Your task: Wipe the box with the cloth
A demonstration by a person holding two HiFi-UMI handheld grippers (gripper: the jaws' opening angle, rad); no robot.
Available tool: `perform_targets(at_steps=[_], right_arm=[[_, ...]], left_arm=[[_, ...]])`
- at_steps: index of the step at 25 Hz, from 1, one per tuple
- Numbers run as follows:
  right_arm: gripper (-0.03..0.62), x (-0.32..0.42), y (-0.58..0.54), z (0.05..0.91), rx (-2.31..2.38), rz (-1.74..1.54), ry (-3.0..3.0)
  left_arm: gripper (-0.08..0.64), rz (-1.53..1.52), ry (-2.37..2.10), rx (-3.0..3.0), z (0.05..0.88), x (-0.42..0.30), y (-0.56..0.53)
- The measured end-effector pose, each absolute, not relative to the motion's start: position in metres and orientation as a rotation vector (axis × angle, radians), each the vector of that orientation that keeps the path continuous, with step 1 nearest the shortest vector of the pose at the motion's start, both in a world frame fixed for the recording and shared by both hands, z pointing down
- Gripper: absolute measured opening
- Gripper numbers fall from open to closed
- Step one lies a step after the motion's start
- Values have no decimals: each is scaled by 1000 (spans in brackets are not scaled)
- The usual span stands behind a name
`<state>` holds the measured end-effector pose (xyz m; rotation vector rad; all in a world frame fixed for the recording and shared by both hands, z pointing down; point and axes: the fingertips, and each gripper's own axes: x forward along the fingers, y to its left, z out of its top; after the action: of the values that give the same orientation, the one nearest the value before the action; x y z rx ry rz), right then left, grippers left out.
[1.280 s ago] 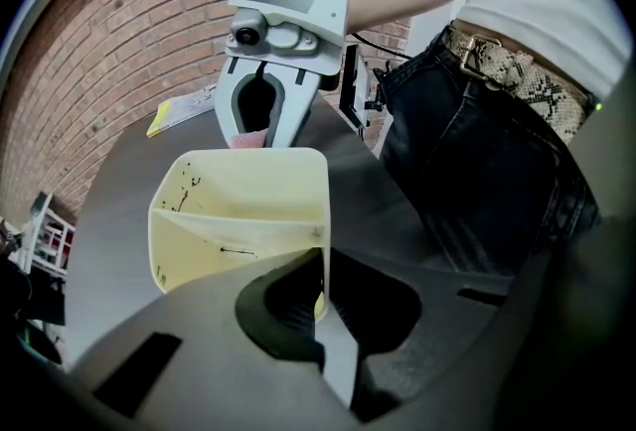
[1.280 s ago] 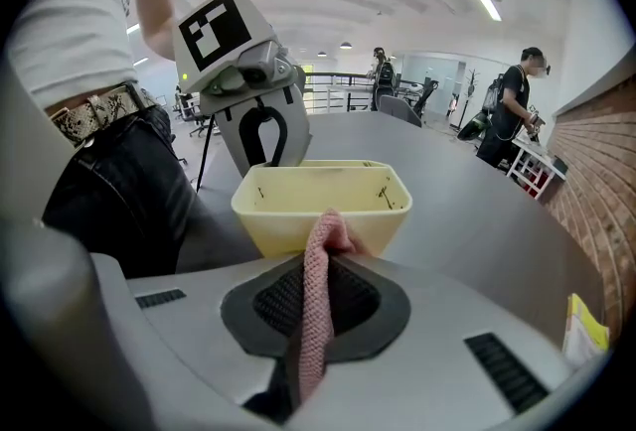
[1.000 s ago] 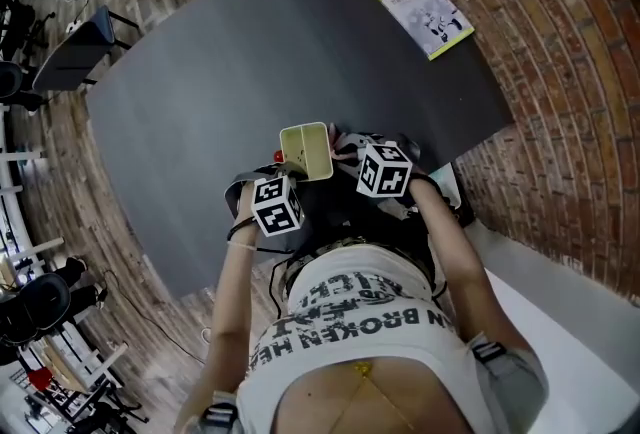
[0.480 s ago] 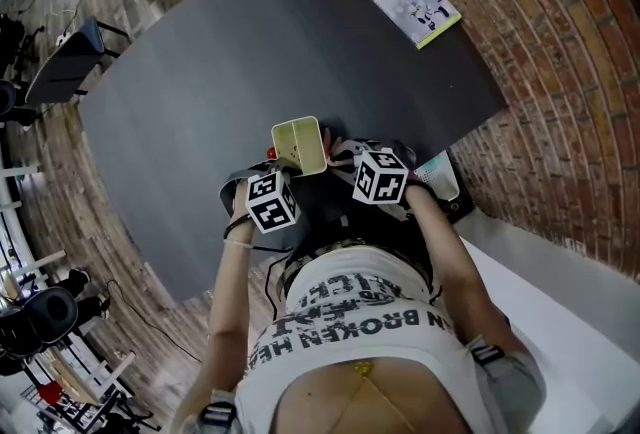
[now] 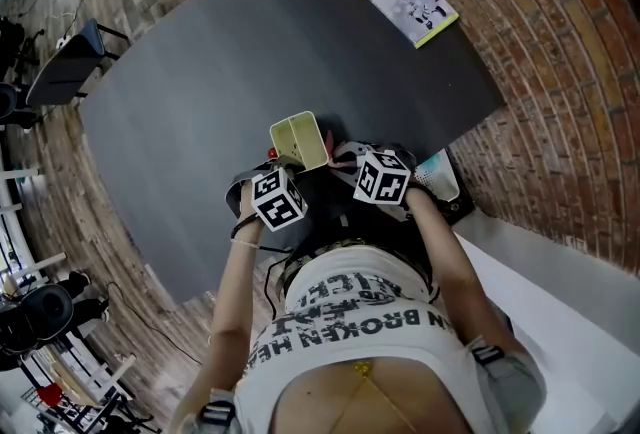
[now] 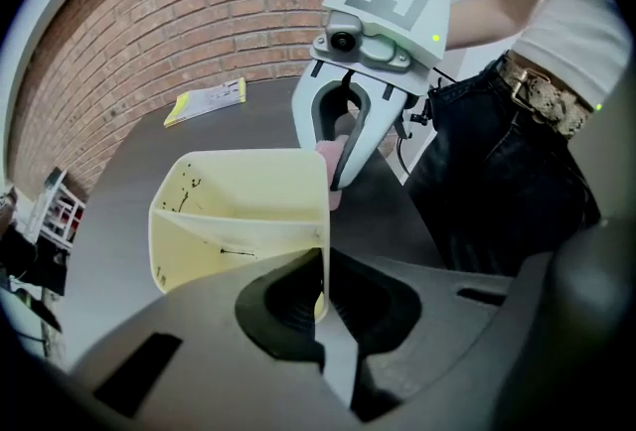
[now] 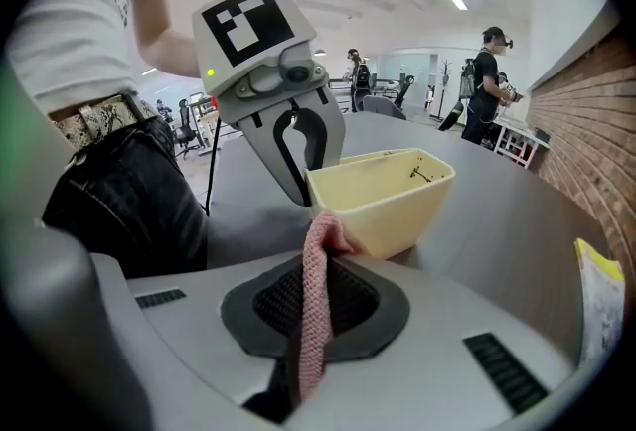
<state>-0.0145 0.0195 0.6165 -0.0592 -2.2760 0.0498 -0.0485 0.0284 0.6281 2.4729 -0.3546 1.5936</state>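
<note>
A pale yellow open-topped box with dark specks inside is held just above the dark table near its front edge. My left gripper is shut on one thin wall of the box. My right gripper is shut on a pink knitted cloth, whose free end lies against the outer side of the box. In the left gripper view the right gripper stands close behind the box with the pink cloth at the box's corner.
A yellow-green booklet lies at the far right corner of the dark table. A white and teal object sits off the table's edge by a brick surface. People stand far off in the right gripper view.
The right gripper with the cloth has shifted slightly beside the box, and both marker cubes have rolled a little. Both grips look unchanged.
</note>
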Motion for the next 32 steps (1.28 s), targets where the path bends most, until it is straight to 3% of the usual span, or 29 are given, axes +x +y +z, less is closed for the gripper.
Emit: perform_targets(at_steps=[17,26,32], right_arm=[[17,-13,-9,608,91,110,-2278],[17,-10,-15,607,133,141,-2277],[17,-9,-16,602,133,140,-2288]], left_arm=[[18,1466,-869,2209,628,-16,-3],[41,1350,-889,2223,626,-1,-6],[72,1219,-866,2382,578,-19,-8]])
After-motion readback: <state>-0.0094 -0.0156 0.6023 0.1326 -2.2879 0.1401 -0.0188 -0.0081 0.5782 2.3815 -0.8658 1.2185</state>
